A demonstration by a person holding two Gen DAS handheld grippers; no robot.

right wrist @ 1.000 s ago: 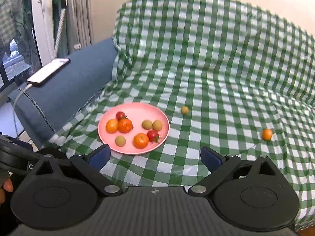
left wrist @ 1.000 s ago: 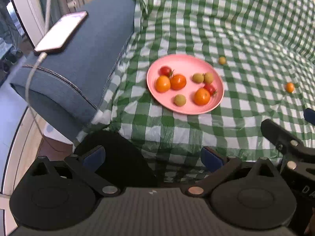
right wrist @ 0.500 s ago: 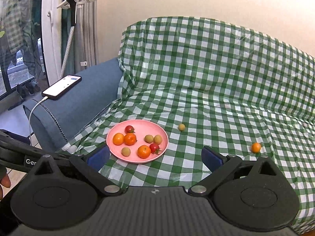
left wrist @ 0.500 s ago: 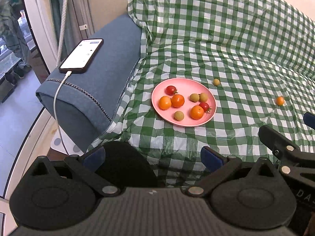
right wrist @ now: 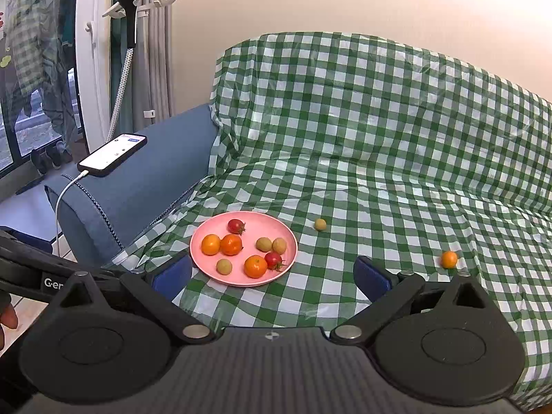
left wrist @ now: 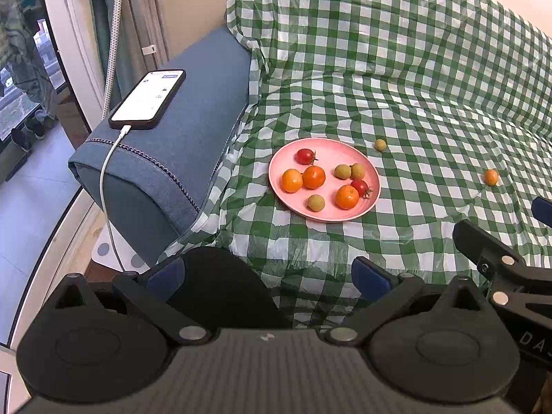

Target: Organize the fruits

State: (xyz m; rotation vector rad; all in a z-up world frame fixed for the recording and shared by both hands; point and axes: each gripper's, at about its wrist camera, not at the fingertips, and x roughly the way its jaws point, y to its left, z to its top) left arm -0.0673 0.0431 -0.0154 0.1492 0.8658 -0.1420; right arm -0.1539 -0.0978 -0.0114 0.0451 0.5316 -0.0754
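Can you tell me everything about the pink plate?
The pink plate is round and shallow with a low raised rim, and looks like smooth matte plastic. It lies flat on the green checked cloth near the blue armrest. Eight small fruits sit in it: three orange, two red with green stems, three yellowish green. Two of the green ones touch, as do two orange ones. Neither gripper touches the plate.

A pink plate [left wrist: 288, 203] is holding eight fruits; a green fruit [left wrist: 380, 145] and an orange fruit [left wrist: 490, 176] are lying right of it
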